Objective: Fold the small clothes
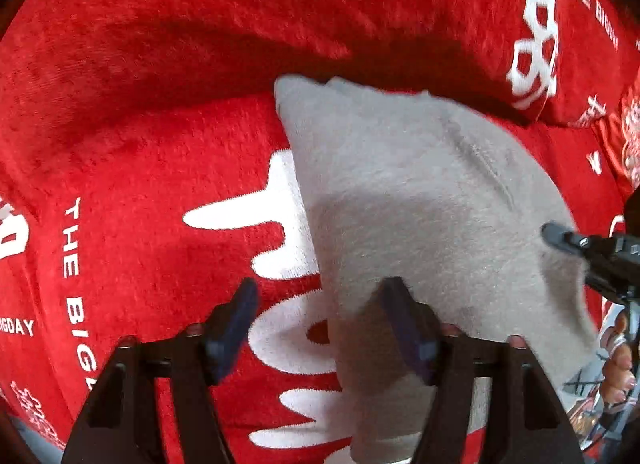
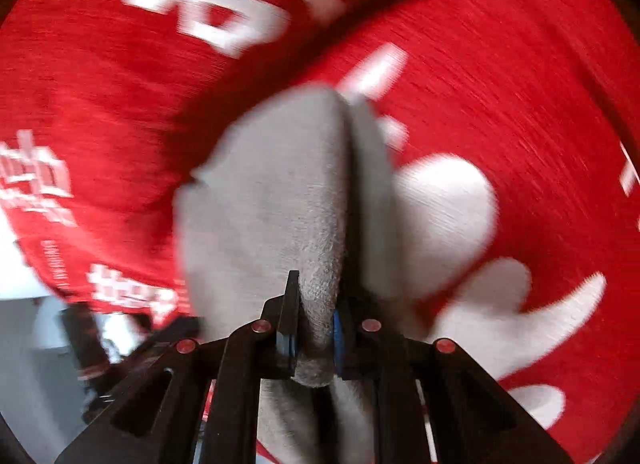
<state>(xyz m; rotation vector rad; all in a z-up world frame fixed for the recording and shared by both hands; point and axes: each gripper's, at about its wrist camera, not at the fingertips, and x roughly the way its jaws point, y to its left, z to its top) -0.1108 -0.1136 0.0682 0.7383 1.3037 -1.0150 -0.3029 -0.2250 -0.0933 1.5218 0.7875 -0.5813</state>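
A small grey fleece garment [image 1: 420, 192] lies on a red cloth with white print. My left gripper [image 1: 320, 304] is open just above it; the garment's left edge passes between the fingers, and the right finger [image 1: 404, 316] rests on the grey fabric. My right gripper [image 2: 316, 328] is shut on a bunched fold of the grey garment [image 2: 276, 200] and holds it up off the red cloth. The right gripper also shows in the left wrist view [image 1: 576, 244], at the garment's right edge.
The red plush cloth [image 1: 152, 152] with white letters and signs covers the whole surface and rises in a fold at the back. A pale floor area [image 2: 36, 344] shows past the cloth's left edge. A hand [image 1: 620, 372] shows at the lower right.
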